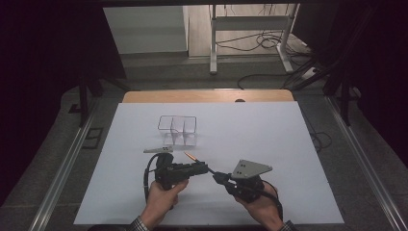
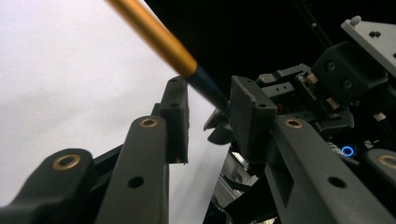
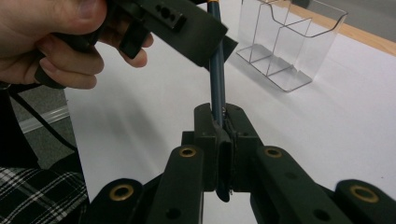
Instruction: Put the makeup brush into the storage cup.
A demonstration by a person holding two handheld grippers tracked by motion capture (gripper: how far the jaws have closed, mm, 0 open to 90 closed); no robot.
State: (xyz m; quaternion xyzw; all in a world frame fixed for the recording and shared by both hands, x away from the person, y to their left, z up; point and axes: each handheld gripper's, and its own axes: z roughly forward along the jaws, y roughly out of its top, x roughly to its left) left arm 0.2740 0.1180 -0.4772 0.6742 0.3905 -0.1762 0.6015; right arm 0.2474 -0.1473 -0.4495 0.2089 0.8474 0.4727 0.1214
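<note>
A pen with a gold upper part (image 1: 190,156) and a dark blue barrel (image 3: 216,70) is held off the white table. My right gripper (image 3: 224,116) is shut on the barrel's lower end, and in the high view it (image 1: 219,177) points left. My left gripper (image 2: 208,93) lies turned on its side (image 1: 204,168). Its jaws stand apart on either side of the pen (image 2: 154,35), just below the gold section. The barrel runs close along one pad (image 2: 250,116), and a gap shows at the other pad (image 2: 176,116). Both grippers nearly meet tip to tip.
A clear plastic organizer (image 1: 178,129) with dividers stands upright on the white table sheet (image 1: 269,144), just beyond the grippers (image 3: 289,42). A wooden table edge (image 1: 207,96) runs along the back. A metal stand and cables (image 1: 250,38) sit on the floor behind.
</note>
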